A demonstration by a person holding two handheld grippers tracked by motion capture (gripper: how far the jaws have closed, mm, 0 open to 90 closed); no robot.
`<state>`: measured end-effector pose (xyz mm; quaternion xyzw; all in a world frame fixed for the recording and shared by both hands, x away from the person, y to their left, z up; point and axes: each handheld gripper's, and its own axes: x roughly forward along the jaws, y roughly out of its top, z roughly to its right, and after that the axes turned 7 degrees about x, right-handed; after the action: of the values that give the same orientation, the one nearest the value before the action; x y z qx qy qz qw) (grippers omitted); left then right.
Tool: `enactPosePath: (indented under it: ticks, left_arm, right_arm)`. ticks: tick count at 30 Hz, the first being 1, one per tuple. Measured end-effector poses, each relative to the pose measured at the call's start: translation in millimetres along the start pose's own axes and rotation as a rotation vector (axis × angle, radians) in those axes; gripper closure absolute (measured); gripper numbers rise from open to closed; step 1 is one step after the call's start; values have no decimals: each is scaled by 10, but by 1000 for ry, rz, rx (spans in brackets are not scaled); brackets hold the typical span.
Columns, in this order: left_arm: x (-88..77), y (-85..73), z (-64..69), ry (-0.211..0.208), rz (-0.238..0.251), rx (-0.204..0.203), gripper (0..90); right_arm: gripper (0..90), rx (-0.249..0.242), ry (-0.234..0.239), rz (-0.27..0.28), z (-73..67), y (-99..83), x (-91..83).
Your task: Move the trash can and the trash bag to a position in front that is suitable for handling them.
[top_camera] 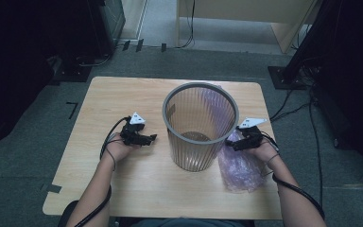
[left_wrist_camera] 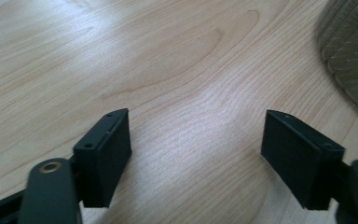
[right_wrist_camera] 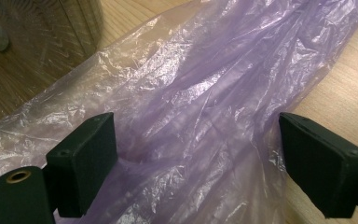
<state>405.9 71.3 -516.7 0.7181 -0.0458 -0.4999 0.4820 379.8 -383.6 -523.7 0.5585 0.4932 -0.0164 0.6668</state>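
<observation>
On my left hand I have the left gripper (top_camera: 147, 138) low over the wooden table (top_camera: 123, 94), its jaws spread wide with nothing but bare wood grain between them. In the left gripper view the ribbed wall of the grey bin (left_wrist_camera: 354, 56) sits ahead of it and off to the right side of the jaws, near but not touching.

Moving across, the bin (top_camera: 201, 125) stands upright in the middle of the table, between my two tools. I can see through its translucent ribbed side; its rim is a plain grey ring.

On my right hand, the right gripper (top_camera: 234, 142) hangs just beside the bin, directly above the crumpled purple plastic bag (top_camera: 241, 165). Its jaws are also spread wide. In the right gripper view the bag (right_wrist_camera: 191, 116) runs between and beyond both jaws, lying flat and wrinkled on the table, and I can't see either pad pressing into it. The bin's wall (right_wrist_camera: 42, 46) is ahead and to the left of that tool.
</observation>
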Motion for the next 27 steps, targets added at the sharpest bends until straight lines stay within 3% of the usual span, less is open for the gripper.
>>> enactPosePath:
  ticks: [1, 4, 8, 10, 14, 18, 20, 22, 23, 24, 25, 26, 27]
  left_arm:
    - [10, -5, 11, 6, 5, 5, 187]
    - [8, -4, 45, 24, 7, -28, 182]
    - [25, 6, 92, 56, -12, 10, 178]
    - [29, 9, 86, 56, -13, 10, 174]
    - [52, 20, 59, 98, -24, -26, 107]
    - [74, 42, 30, 224, -30, -106, 107]
    - [100, 71, 41, 258, -29, -76, 107]
    - [120, 94, 53, 258, -22, -13, 108]
    - [120, 94, 53, 258, -22, -13, 109]
    - [140, 110, 37, 198, -23, -23, 109]
    - [140, 110, 37, 198, -23, -23, 109]
    - [159, 119, 4, 156, -32, -81, 107]
    - [159, 119, 4, 156, -32, -81, 109]
  right_arm:
    - [133, 0, 0, 0, 0, 0, 0]
    - [133, 2, -4, 1, -3, -1, -1]
    - [133, 11, -10, 0, -12, -5, -5]
    - [133, 11, -11, 0, -11, -5, -5]
    - [133, 12, -11, 0, -12, -6, -6]
    - [134, 17, -14, 2, -15, -9, -8]
    - [133, 18, -14, 2, -14, -9, -9]
    - [133, 16, -15, 2, -15, -9, -8]
    - [133, 16, -15, 2, -15, -9, -8]
    - [134, 17, -15, 1, -15, -9, -9]
    - [134, 18, -16, 2, -15, -10, -10]
    - [135, 19, -16, 2, -16, -10, -10]
    - [135, 19, -16, 2, -16, -10, -10]
